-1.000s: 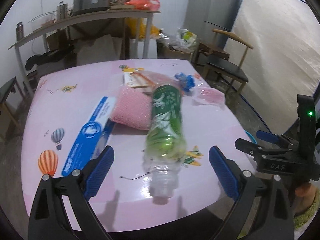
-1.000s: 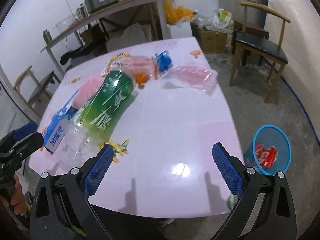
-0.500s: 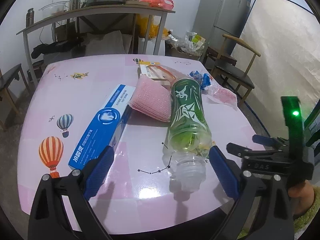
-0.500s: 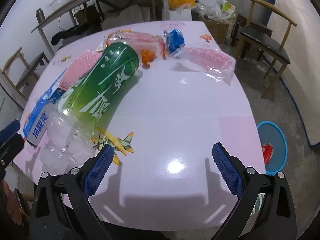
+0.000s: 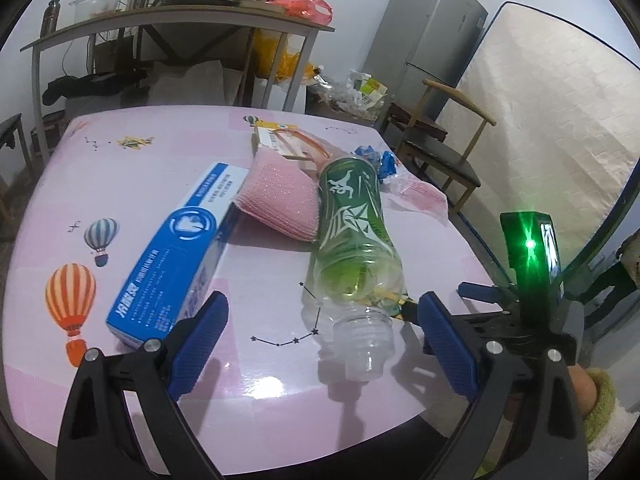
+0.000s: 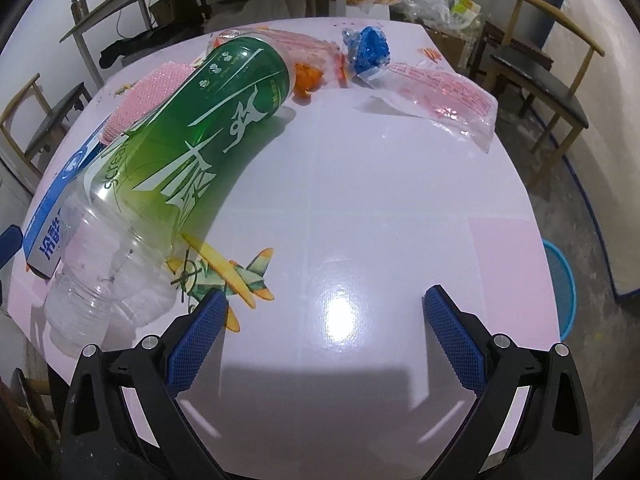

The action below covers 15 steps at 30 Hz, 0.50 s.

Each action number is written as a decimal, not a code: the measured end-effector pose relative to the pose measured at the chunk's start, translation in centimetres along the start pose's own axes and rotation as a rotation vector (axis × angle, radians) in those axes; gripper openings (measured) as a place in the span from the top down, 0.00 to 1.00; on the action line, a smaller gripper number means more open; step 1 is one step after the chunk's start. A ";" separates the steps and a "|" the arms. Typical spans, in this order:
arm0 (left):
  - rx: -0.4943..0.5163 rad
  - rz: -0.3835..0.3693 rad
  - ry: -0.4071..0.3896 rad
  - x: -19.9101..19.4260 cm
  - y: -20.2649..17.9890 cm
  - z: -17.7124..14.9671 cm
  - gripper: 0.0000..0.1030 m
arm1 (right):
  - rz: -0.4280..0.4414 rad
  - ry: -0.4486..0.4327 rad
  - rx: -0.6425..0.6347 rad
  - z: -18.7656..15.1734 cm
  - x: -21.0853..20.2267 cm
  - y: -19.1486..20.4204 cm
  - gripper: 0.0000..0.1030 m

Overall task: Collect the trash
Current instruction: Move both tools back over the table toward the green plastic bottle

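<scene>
A capless green-labelled plastic bottle (image 5: 352,236) (image 6: 188,148) lies on its side on the pink table (image 5: 120,152) (image 6: 380,208), neck toward me. My left gripper (image 5: 322,324) stands open just before the bottle's neck, nothing between its fingers. My right gripper (image 6: 326,320) is open too, low over bare tabletop right of the bottle. Beside the bottle lie a blue box (image 5: 180,256) (image 6: 52,208), a pink mesh pad (image 5: 280,200) (image 6: 144,96), a blue wrapper (image 5: 384,160) (image 6: 370,50), an orange packet (image 6: 316,60) and a clear pink bag (image 5: 416,196) (image 6: 440,92).
A blue wastebasket (image 6: 562,284) stands on the floor off the table's right edge. Wooden chairs (image 5: 444,152) (image 6: 540,68) sit beyond the right side. A cluttered shelf table (image 5: 180,20), a fridge (image 5: 424,40) and a mattress (image 5: 540,140) line the back.
Both grippers have moved closer to the table and lower. The bottle's neck now lies between the left gripper's fingertips in view; the wastebasket has slid to the right edge of the right view.
</scene>
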State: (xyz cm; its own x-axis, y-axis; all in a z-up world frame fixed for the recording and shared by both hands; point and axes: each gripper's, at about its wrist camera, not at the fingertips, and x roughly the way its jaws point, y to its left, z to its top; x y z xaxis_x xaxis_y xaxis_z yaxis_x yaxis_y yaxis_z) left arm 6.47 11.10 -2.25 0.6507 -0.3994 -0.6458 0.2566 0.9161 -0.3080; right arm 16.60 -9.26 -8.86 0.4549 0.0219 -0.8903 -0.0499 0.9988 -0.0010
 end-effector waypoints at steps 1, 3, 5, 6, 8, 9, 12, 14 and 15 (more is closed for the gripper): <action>-0.001 -0.001 0.003 0.1 0.0 0.0 0.09 | 0.000 -0.001 0.001 0.0 0.0 -0.1 0.08; -0.001 -0.001 0.009 0.4 -0.1 -0.1 0.09 | 0.003 -0.005 0.003 -0.1 0.0 -0.2 0.07; 0.002 0.002 0.010 0.5 -0.2 0.0 0.09 | 0.004 -0.005 0.000 -0.1 0.0 -0.2 0.07; 0.003 0.002 0.009 0.5 -0.2 0.0 0.09 | 0.005 -0.005 -0.002 -0.2 0.0 -0.3 0.07; 0.000 0.003 0.008 0.5 -0.2 -0.1 0.09 | 0.009 -0.001 -0.004 -0.1 0.1 -0.4 0.07; 0.000 0.002 0.009 0.5 -0.1 0.0 0.09 | 0.009 -0.001 -0.005 0.0 0.2 -0.4 0.07; 0.000 0.007 0.013 0.6 -0.2 -0.1 0.09 | 0.012 -0.001 -0.009 0.0 0.2 -0.5 0.07; 0.000 0.011 0.016 0.8 -0.1 -0.1 0.09 | 0.012 0.003 -0.006 0.1 0.2 -0.6 0.07; -0.002 0.013 0.016 0.8 -0.1 -0.1 0.09 | 0.011 0.006 -0.007 0.1 0.2 -0.6 0.07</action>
State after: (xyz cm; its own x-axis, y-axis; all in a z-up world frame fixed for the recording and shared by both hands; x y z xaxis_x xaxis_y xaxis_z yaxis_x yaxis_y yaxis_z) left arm 6.85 10.66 -2.84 0.6424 -0.3882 -0.6608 0.2467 0.9211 -0.3013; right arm 16.83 -9.83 -9.00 0.4489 0.0329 -0.8930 -0.0610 0.9981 0.0061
